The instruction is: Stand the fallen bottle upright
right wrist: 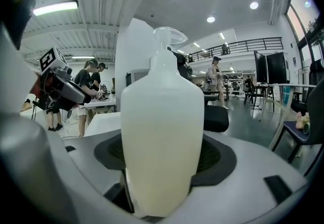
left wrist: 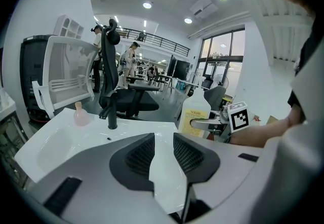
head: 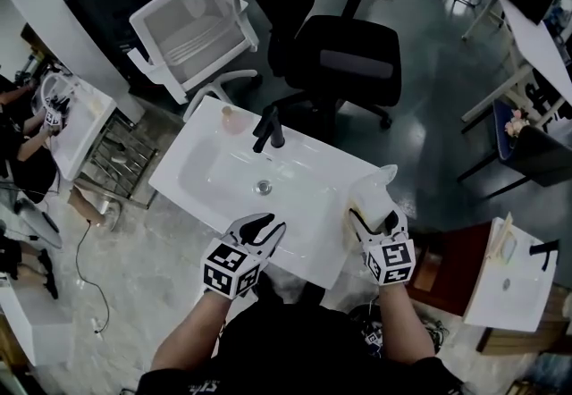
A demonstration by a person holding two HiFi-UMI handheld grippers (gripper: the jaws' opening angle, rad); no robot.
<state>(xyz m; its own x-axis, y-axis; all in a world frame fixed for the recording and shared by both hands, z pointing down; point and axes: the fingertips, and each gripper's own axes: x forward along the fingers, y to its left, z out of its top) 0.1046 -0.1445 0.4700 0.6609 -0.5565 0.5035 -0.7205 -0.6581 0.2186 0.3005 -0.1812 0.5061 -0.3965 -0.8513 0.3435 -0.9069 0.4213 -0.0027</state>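
Observation:
A white plastic bottle (head: 371,192) with a yellow label stands upright on the right rim of the white sink (head: 201,179). My right gripper (head: 374,222) is shut on the bottle's body. In the right gripper view the bottle (right wrist: 162,132) fills the space between the pads, cap at the top. The left gripper view shows the same bottle (left wrist: 195,116) off to the right, with the right gripper (left wrist: 212,124) clamped round it. Over the sink's near rim, my left gripper (head: 259,228) is open, and its jaws (left wrist: 163,149) have a narrow gap with nothing in it.
A black faucet (head: 268,128) rises at the sink's far rim, with a small pink bottle (head: 231,119) to its left. The drain (head: 263,188) lies mid-basin. A white chair (head: 192,27) and a black office chair (head: 344,54) stand beyond the sink.

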